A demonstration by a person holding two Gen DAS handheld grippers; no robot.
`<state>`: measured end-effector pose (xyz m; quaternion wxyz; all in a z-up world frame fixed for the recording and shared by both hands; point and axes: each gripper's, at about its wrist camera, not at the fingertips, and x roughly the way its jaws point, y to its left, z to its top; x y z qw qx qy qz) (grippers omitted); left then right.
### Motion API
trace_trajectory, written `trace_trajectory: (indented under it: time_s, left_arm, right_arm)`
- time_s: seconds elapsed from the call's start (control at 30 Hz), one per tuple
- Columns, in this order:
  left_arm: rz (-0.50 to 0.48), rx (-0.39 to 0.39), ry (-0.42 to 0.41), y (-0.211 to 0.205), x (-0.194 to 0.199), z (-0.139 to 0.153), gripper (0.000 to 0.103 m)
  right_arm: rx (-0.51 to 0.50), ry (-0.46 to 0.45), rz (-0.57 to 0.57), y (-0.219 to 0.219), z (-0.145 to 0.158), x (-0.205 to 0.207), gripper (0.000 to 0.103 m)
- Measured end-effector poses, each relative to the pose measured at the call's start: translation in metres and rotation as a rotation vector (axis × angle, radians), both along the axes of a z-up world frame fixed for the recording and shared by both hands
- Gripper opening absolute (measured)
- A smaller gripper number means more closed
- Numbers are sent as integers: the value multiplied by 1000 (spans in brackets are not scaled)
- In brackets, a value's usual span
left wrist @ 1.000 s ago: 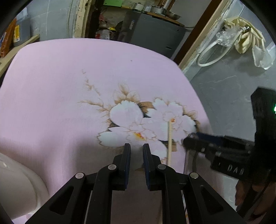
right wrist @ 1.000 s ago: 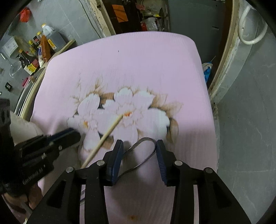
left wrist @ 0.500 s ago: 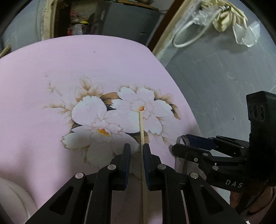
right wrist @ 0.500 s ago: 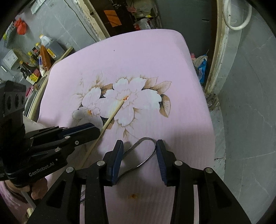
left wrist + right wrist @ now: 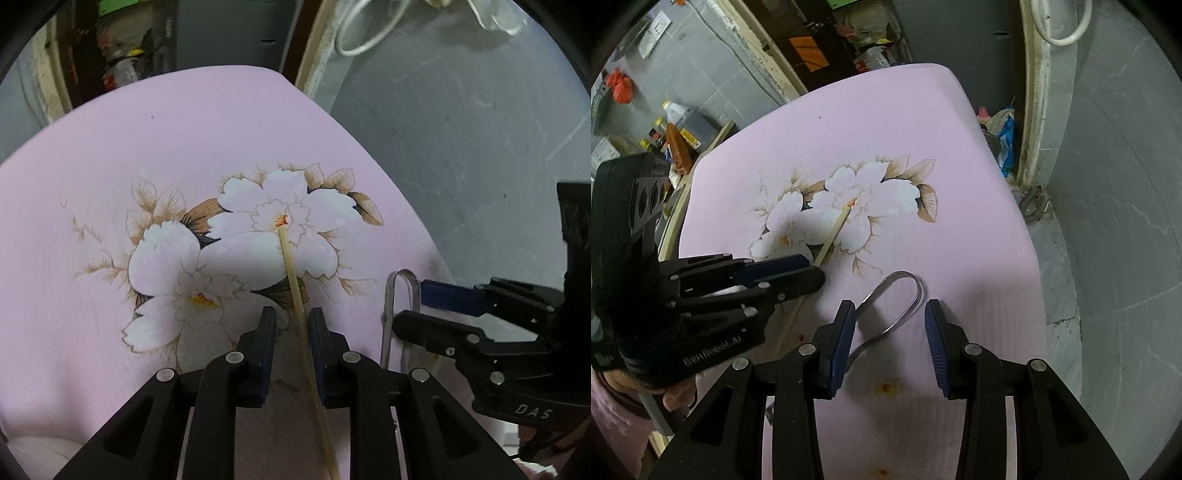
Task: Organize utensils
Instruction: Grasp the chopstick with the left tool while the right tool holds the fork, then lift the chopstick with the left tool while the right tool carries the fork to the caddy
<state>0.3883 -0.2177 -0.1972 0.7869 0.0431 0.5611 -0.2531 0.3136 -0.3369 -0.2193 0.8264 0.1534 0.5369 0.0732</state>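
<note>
A pale wooden chopstick (image 5: pixel 291 273) lies on the pink flowered tablecloth (image 5: pixel 184 129), its far tip on a flower's centre. My left gripper (image 5: pixel 291 321) straddles the chopstick with its jaws slightly apart; the stick runs close to the right finger, not pinched. The right wrist view shows the left gripper (image 5: pixel 812 269) over the chopstick (image 5: pixel 834 230). Bent metal tongs (image 5: pixel 918 295) lie on the cloth (image 5: pixel 886 129), their loop between the wide-apart fingers of my right gripper (image 5: pixel 889 314), untouched. The left wrist view shows the right gripper (image 5: pixel 410 304) around the tongs (image 5: pixel 402 273).
The table's right edge drops to a grey floor (image 5: pixel 1108 221). Behind the far edge is a dark doorway with clutter (image 5: pixel 871 55). Bottles (image 5: pixel 676 140) stand on a shelf to the left. A person's hand (image 5: pixel 676 398) holds the left gripper.
My left gripper has slid right and rolled, so the chopstick, earlier just right of its fingers, now runs between them. The right gripper shifted a little and stays over the tongs.
</note>
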Motion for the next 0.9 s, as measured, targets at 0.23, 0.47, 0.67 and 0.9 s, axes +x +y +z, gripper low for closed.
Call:
trace_trajectory:
  time_s: [0.23,0.47,0.67,0.9]
  left_arm:
    - [61,-18,14,9,-4,0,7]
    - [100,-28,32,19,-21,-4,6]
    - [193,-68,61,32,-33,-4,6]
    - [178,-82,108,35,-27,-5,6]
  right_arm:
    - [0,16,-54,-2,-4,-1,17]
    - [8,-2,-26,1,-5,13,8]
    - [-13,-13,36,9,5,30,10]
    - [16,17,-4,14,9,23,29]
